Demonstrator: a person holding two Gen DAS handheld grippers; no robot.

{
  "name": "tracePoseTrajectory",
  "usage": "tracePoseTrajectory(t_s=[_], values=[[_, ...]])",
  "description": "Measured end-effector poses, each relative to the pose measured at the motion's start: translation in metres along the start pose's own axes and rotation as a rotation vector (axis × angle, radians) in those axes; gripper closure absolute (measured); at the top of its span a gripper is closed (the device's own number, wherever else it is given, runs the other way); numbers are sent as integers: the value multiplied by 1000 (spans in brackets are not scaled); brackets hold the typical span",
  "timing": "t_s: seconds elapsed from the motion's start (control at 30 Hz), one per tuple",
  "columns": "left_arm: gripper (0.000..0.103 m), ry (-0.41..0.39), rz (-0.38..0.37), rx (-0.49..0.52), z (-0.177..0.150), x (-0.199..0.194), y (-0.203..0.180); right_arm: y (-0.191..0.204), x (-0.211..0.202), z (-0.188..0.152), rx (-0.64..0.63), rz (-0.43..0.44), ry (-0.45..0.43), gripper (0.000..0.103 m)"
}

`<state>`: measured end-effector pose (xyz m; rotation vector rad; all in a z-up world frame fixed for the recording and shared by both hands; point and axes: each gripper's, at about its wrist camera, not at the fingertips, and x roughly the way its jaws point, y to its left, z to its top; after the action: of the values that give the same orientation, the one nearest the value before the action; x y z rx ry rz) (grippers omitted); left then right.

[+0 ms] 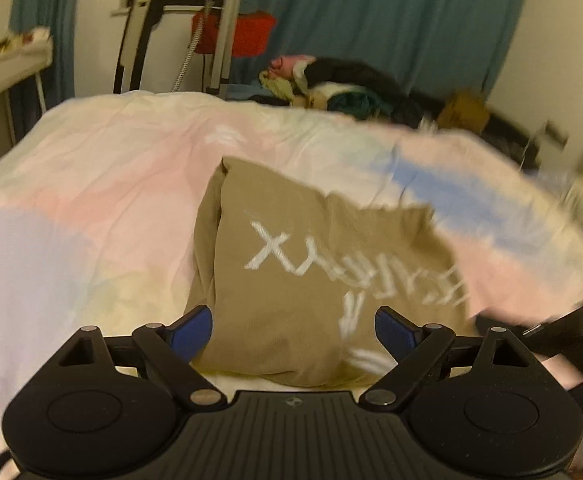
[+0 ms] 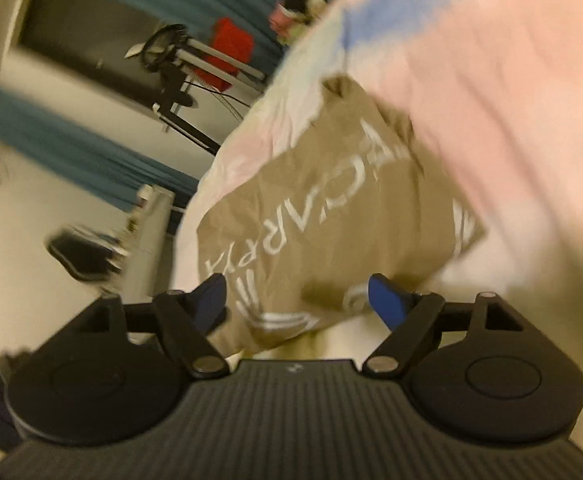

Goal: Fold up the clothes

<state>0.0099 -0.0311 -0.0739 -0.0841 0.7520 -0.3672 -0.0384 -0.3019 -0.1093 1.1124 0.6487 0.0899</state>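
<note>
From the left wrist view, the left gripper (image 1: 293, 330) had its blue-padded jaws spread wide, holding nothing. Just ahead of it, and partly between the fingers, a tan folded garment (image 1: 303, 272) lay flat on a bedspread (image 1: 103, 184) of pale pink, lilac and blue patches. The garment looked like a rough rectangle, with a doubled fold running along its left side and its near edge reaching back toward the gripper's body. White block lettering ran upside down across it; only an "X" at the left end could be made out, the rest being smeared by blur. Left of the gripper the bedspread stretched bare and wide. Beyond the garment's far edge, the bed ended at a metal stand (image 1: 219, 28), teal curtains (image 1: 391, 12) and a heap of mixed clothes (image 1: 331, 84) ahead and to the right.

From the right wrist view, tilted steeply, the right gripper (image 2: 297, 300) was likewise spread wide and empty. The same garment (image 2: 331, 208) lay just ahead, its near corner between the fingers. Its white print read roughly "CARPA", uncertain in the blur, with curved white marks near the corner. To the right, pink bedspread (image 2: 511, 100) lay bare; to the left, the bed's edge dropped away close by.
</note>
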Motion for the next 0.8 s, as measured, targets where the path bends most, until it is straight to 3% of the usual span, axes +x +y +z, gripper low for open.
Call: tracePoseTrajectory(t_s=[0.13, 0.23, 0.3, 0.37, 0.43, 0.6, 0.8], values=[[6, -42, -106, -55, 3, -22, 3, -25, 24, 2, 156, 33, 32, 23], [6, 13, -209, -156, 0, -18, 8, -41, 38, 8, 254, 41, 6, 23], [5, 91, -319, -254, -5, -1, 15, -48, 43, 10, 308, 50, -10, 35], [5, 171, -419, -352, -13, 18, 20, -51, 45, 11, 327, 34, -20, 61], [5, 234, -489, -442, -21, 38, 23, -50, 44, 9, 321, 29, -27, 69], [6, 273, -495, -631, -30, 78, 39, -29, 36, 10, 250, 61, -69, 76], [15, 164, -476, -799, -30, 80, 72, -12, 22, 16, 193, 112, -107, 81]])
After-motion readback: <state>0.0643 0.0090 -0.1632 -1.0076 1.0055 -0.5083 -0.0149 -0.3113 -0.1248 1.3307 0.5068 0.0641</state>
